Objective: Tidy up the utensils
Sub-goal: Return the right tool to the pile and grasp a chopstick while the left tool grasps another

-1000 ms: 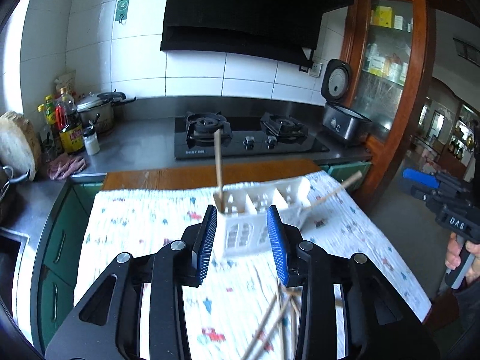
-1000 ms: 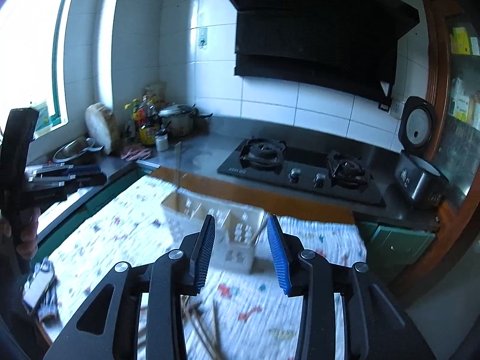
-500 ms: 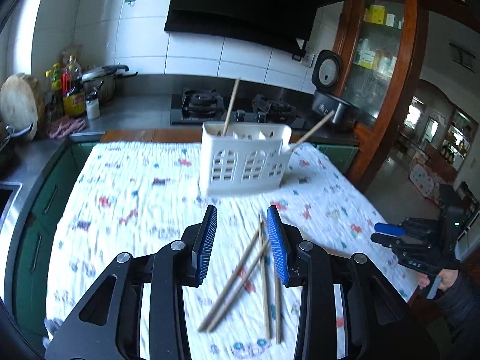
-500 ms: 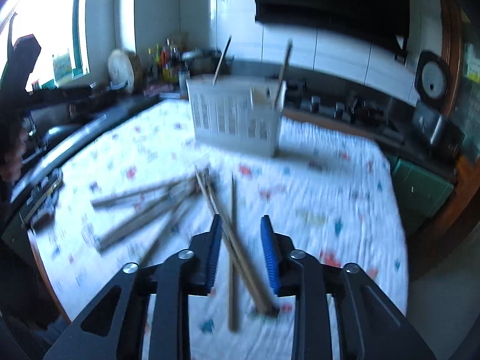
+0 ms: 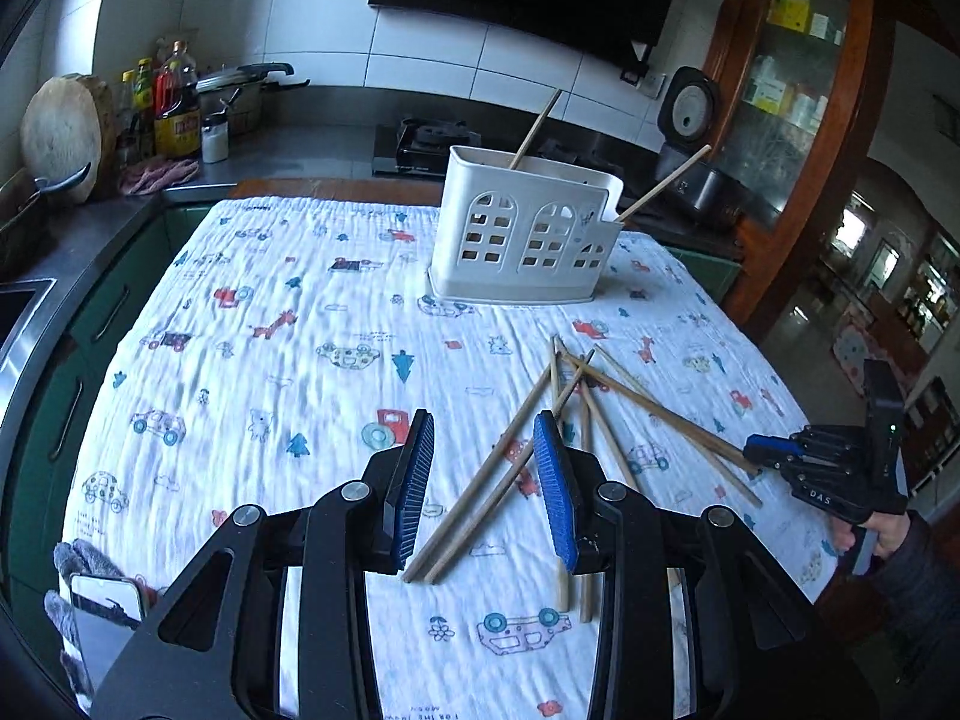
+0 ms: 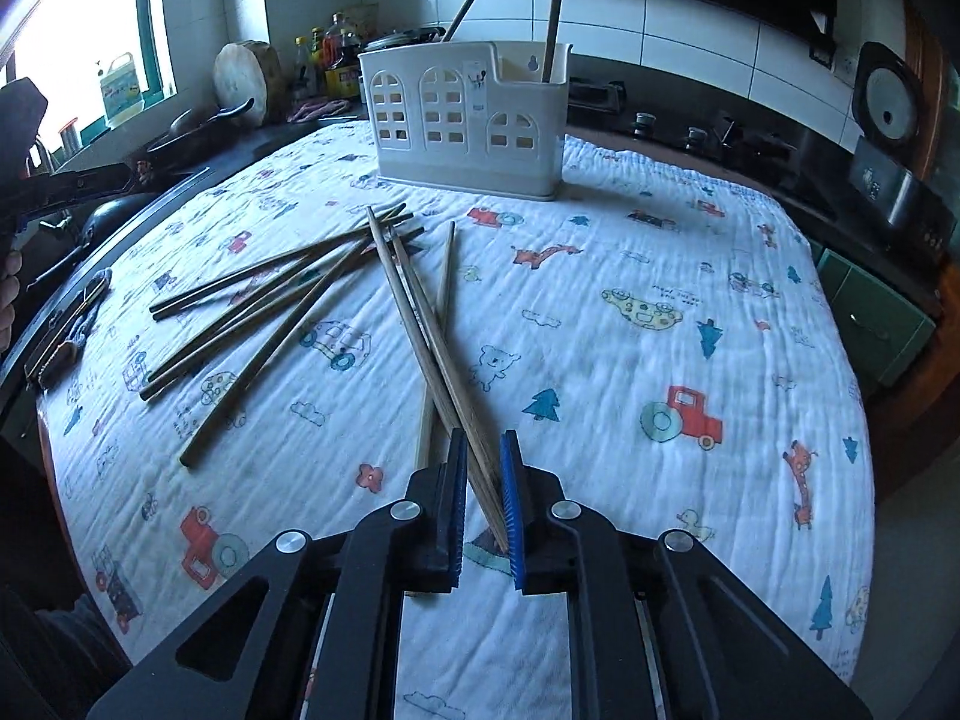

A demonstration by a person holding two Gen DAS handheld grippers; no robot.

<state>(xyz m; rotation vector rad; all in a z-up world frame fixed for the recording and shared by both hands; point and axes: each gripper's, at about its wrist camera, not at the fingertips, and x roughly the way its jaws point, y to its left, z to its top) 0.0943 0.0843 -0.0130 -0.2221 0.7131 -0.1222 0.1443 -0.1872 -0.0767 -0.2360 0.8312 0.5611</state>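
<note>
Right wrist view had the right gripper [image 6: 482, 495] low over the printed tablecloth [image 6: 660, 276], its blue pads narrowed around the near ends of a pair of chopsticks [image 6: 420, 312]; whether they pinched the wood or only straddled it could not be told. One more chopstick [image 6: 441, 300] lay under that pair, and to the left about five darker chopsticks [image 6: 252, 306] fanned out, all tips meeting near the middle of the cloth. Bare cloth spread wide to the right, up to the table's edge. Farther back stood one white utensil caddy [image 6: 468, 120], upright, with two chopsticks [image 6: 555, 6] leaning out of it.

Left wrist view showed the left gripper [image 5: 483, 480] with jaws wide apart and nothing between the pads, hovering above the near ends of the loose sticks. A phone [image 5: 105, 612] lay at the near left corner. Beyond the table ran the steel counter [image 5: 288, 150] with a gas hob [image 5: 432, 138] and a rice cooker [image 5: 690, 120].
</note>
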